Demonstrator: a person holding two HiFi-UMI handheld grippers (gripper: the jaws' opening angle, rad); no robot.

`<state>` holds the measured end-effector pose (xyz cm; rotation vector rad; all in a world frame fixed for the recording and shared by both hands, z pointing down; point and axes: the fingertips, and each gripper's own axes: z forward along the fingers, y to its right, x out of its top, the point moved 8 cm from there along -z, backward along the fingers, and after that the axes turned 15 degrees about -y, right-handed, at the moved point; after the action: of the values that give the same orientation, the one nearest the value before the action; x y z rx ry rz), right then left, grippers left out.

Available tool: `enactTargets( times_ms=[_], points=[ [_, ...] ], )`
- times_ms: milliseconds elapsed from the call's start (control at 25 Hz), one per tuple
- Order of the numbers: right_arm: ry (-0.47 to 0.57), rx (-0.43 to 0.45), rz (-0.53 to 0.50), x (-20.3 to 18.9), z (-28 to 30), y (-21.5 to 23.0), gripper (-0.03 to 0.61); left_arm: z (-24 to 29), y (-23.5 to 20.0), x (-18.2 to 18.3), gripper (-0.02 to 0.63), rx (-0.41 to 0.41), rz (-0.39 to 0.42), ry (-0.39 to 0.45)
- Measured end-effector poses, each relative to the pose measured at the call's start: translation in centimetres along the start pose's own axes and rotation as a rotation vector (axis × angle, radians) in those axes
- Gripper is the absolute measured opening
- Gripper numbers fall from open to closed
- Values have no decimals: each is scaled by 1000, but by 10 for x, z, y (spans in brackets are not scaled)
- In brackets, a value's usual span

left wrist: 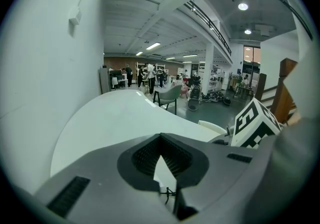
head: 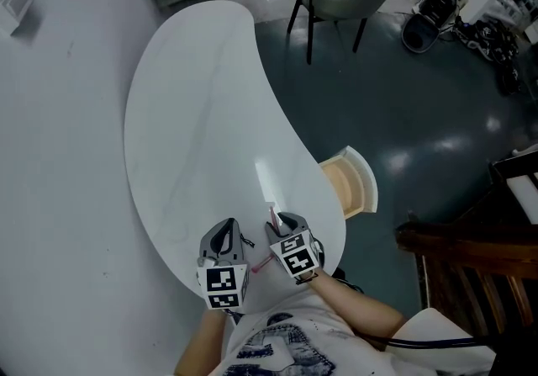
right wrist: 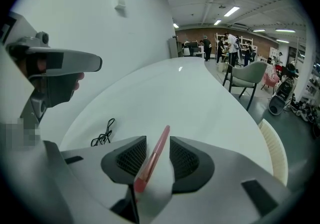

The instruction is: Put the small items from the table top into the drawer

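A pink pen point(right wrist: 151, 160) lies on the white table point(head: 202, 113) near its front edge, slanting between the jaws of my right gripper point(right wrist: 158, 140). The jaws stand apart on either side of it and the pads do not press it. In the head view the right gripper point(head: 282, 219) sits over the pen point(head: 261, 263). My left gripper point(head: 225, 225) is beside it to the left, its fingertips meeting, nothing held point(left wrist: 161, 140). A small black wire tangle point(right wrist: 103, 134) lies on the table under the left gripper. The drawer point(head: 363, 185) stands open at the table's right edge.
A grey wall point(head: 59, 156) runs along the table's left side. A grey chair point(head: 340, 0) stands on the dark floor beyond the table. A dark wooden piece of furniture point(head: 471, 273) is at the right, near the person's arm.
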<state>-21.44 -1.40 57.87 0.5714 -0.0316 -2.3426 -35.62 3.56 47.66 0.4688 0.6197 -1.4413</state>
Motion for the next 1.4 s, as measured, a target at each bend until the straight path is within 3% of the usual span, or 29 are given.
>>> enactTargets(
  times_ms=[560, 1400],
  points=[
    [-36, -62, -27, -3, 5, -1, 63, -4, -13, -5, 20, 17, -14, 4],
    [41, -78, -56, -12, -46, -1, 60, -33, 15, -15, 20, 43, -37, 52]
  ],
)
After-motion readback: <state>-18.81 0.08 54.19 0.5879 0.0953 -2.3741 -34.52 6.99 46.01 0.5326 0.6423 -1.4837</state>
